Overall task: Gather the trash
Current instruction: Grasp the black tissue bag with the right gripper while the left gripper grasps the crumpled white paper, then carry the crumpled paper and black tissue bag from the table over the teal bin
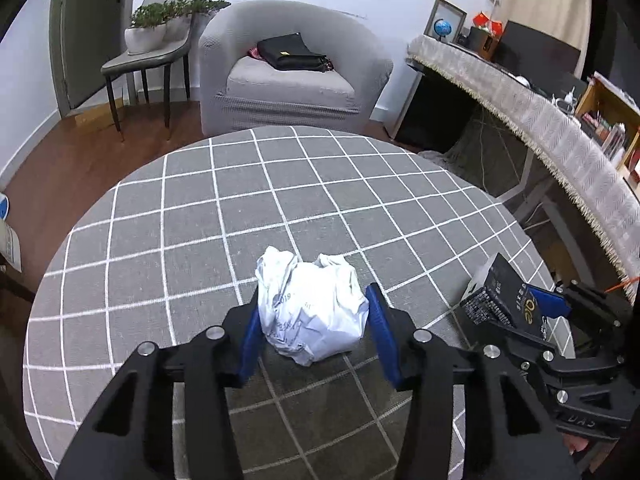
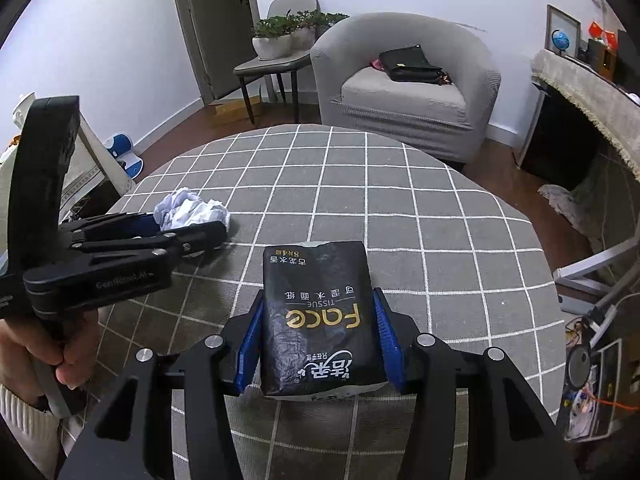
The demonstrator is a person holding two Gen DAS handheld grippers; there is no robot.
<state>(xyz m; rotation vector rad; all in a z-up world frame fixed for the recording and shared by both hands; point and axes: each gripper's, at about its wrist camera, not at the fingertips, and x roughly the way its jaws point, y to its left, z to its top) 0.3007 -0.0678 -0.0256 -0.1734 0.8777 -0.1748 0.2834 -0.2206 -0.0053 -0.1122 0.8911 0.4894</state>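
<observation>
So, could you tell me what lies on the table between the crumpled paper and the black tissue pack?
Only bare checked tablecloth separates the crumpled paper from the black tissue pack, per the right wrist view.

Crumpled white paper (image 1: 310, 314), black tissue pack (image 2: 320, 320)

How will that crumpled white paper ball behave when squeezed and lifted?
The crumpled paper ball looks hollow and creased, so it is probably very light and will likely crush a bit between the left gripper pads. Its lumpy shape suggests it wouldn't roll far if nudged.

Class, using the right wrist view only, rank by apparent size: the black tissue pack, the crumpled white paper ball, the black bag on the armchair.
1. Black tissue pack, though nearest the camera.
2. Crumpled white paper ball and black bag: too alike to rank.
</observation>
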